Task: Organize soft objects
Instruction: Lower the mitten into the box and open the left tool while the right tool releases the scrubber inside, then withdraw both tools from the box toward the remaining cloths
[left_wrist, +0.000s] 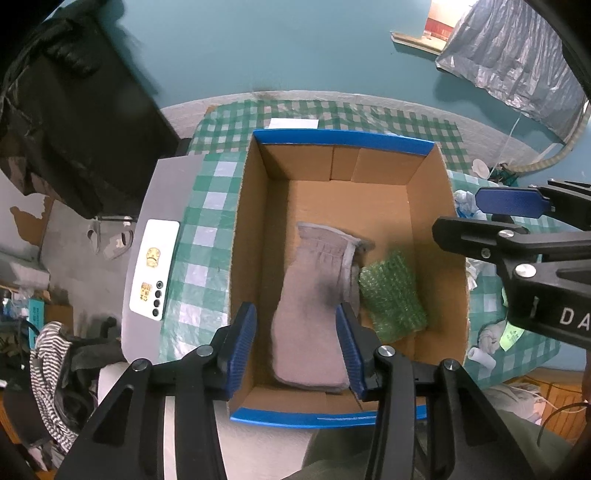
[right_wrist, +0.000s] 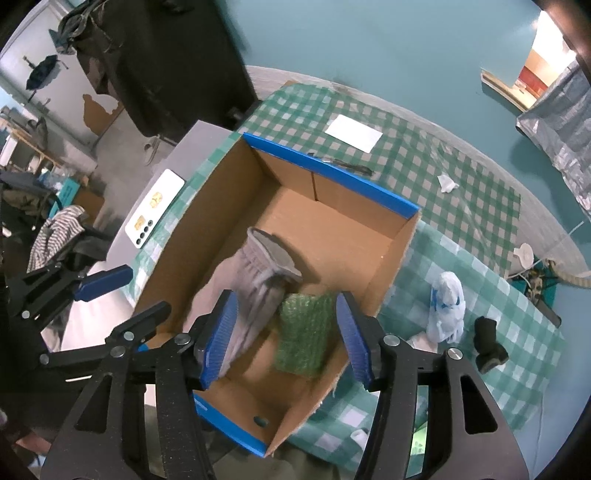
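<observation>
The green checked tablecloth (left_wrist: 207, 236) covered the table under everything. On it stood the open cardboard box (left_wrist: 436, 236) with blue-edged end walls, and both my grippers pointed down into it. Its far half was bare floor, open room between the brown walls; the near half held the two soft things.

The grey cloth (left_wrist: 314, 317) lay lengthwise on the box floor, cuff end away from me, directly below my left gripper (left_wrist: 297, 345). Its blue pads stood spread to either side of the cloth and pinched nothing. The cloth looked soft and limp, gathered into ribs near the cuff.

The green bubble wrap (right_wrist: 304, 332), a small folded pad, lay just beside the cloth's right edge, close to the box's right wall. My right gripper (right_wrist: 290, 338) hung over it, jaws apart, the wrap between them and free of both pads.
</observation>
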